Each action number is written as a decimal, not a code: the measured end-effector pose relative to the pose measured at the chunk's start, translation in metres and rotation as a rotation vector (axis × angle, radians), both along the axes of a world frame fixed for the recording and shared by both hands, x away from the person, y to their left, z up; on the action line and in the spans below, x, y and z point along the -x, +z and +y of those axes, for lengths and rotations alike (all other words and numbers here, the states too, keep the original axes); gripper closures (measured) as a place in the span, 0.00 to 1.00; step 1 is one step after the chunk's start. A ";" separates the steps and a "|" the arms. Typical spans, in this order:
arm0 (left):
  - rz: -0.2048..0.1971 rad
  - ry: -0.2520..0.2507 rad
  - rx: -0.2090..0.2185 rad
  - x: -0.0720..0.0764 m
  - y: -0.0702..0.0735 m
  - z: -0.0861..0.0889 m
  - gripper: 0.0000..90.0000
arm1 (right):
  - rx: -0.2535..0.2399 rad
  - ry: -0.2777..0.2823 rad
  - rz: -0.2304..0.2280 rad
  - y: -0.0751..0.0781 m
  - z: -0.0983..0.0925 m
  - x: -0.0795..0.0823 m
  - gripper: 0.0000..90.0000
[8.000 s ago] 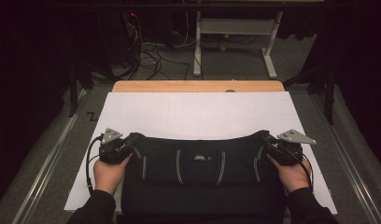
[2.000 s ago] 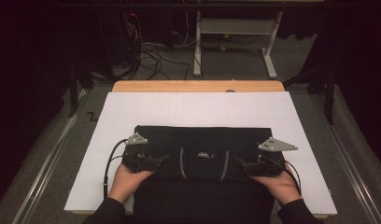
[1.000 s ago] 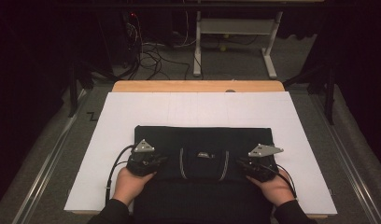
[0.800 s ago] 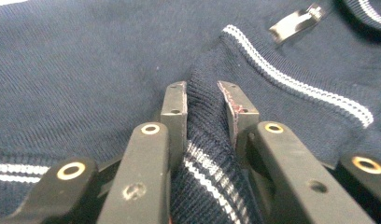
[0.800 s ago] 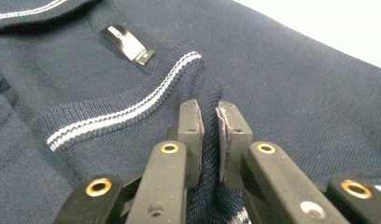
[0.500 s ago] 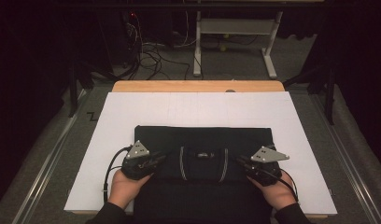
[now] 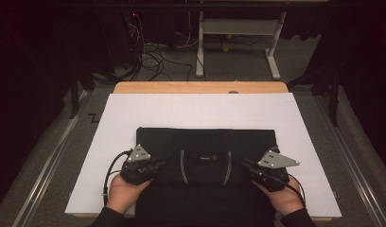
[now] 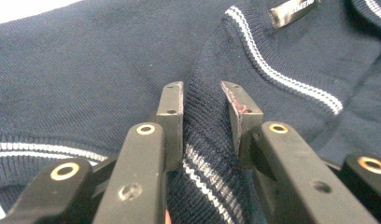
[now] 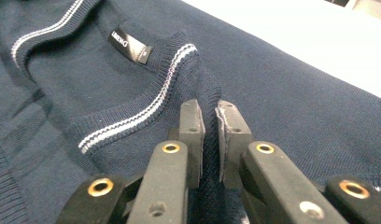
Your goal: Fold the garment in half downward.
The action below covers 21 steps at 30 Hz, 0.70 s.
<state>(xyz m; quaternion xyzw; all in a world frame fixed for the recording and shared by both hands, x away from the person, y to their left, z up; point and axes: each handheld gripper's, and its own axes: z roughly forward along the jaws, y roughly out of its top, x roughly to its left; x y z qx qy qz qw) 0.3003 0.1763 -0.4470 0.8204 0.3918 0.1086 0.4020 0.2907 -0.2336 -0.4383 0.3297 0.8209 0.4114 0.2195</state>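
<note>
The navy sweater (image 7: 205,156) lies folded on the white sheet (image 7: 200,111), its striped neckline facing the near edge. At its left shoulder the left gripper (image 8: 202,100) has knit bunched between jaws that have just been easing apart, probably to let go. At the right, the right gripper (image 9: 209,114) pinches a fold narrowly, seemingly steadying that shoulder.

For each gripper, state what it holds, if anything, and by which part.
Both hold the dark sweater: the left gripper has ribbed, striped edge fabric between its jaws, and the right gripper pinches a fold beside the striped neckline.
</note>
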 end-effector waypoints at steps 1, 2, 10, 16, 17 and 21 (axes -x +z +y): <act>-0.002 0.005 -0.006 0.001 0.001 0.000 0.72 | -0.002 0.004 0.000 0.000 0.000 0.001 0.92; -0.008 0.008 -0.015 0.002 0.002 0.000 0.72 | -0.004 0.009 -0.002 0.000 0.000 0.002 0.92; -0.015 -0.010 -0.027 0.011 0.004 0.002 0.73 | 0.001 0.030 -0.005 -0.001 0.000 0.009 0.92; 0.007 -0.016 -0.035 0.016 0.000 0.005 0.73 | -0.001 0.029 0.002 -0.002 0.000 0.009 0.92; 0.007 -0.017 -0.031 0.018 0.000 0.005 0.73 | -0.001 0.030 0.002 -0.002 0.000 0.010 0.92; 0.001 -0.003 -0.017 0.024 0.000 0.007 0.73 | -0.003 0.040 -0.007 -0.001 0.000 0.015 0.92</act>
